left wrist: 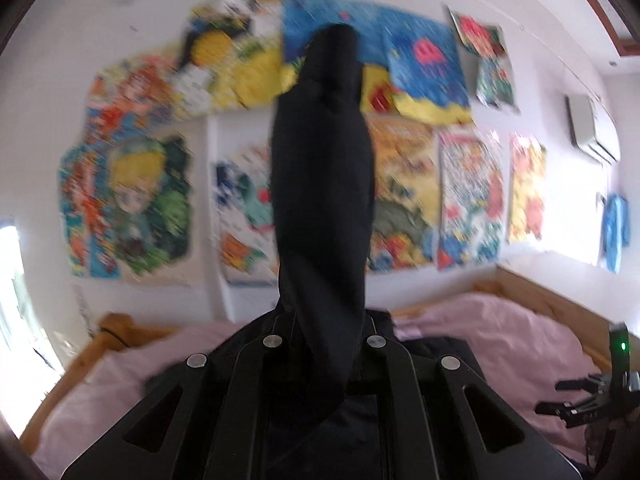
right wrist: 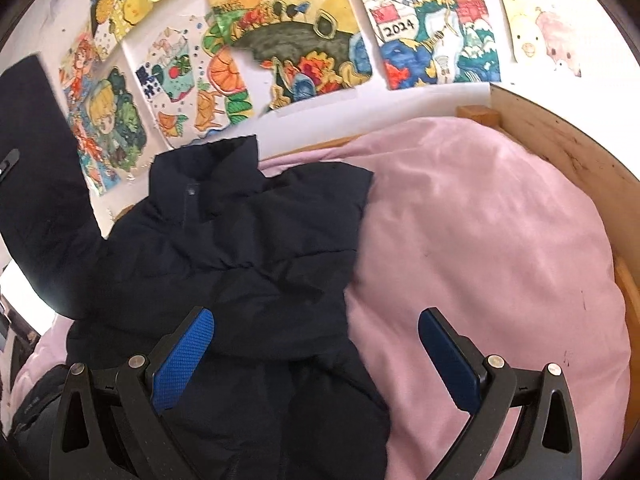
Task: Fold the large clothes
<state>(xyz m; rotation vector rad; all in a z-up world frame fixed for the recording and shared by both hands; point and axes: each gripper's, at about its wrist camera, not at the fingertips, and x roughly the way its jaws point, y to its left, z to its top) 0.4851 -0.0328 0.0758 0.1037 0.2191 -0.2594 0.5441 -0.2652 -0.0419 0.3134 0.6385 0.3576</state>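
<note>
A dark navy puffer jacket (right wrist: 248, 256) lies on the pink bedding (right wrist: 480, 240), collar toward the wall. My left gripper (left wrist: 320, 332) is shut on the jacket's sleeve (left wrist: 324, 168) and holds it lifted, so the sleeve stands up in front of the camera. The raised sleeve also shows at the left of the right wrist view (right wrist: 36, 184). My right gripper (right wrist: 316, 344) is open and empty, hovering over the jacket's right edge, its blue pads (right wrist: 180, 364) spread wide. The right gripper shows at the right edge of the left wrist view (left wrist: 576, 396).
A wooden bed frame (right wrist: 560, 148) borders the bedding on the right and back. The white wall (right wrist: 320, 100) behind carries several colourful drawings. An air conditioner (left wrist: 592, 128) hangs at upper right. A dark bag (right wrist: 36, 404) lies at lower left.
</note>
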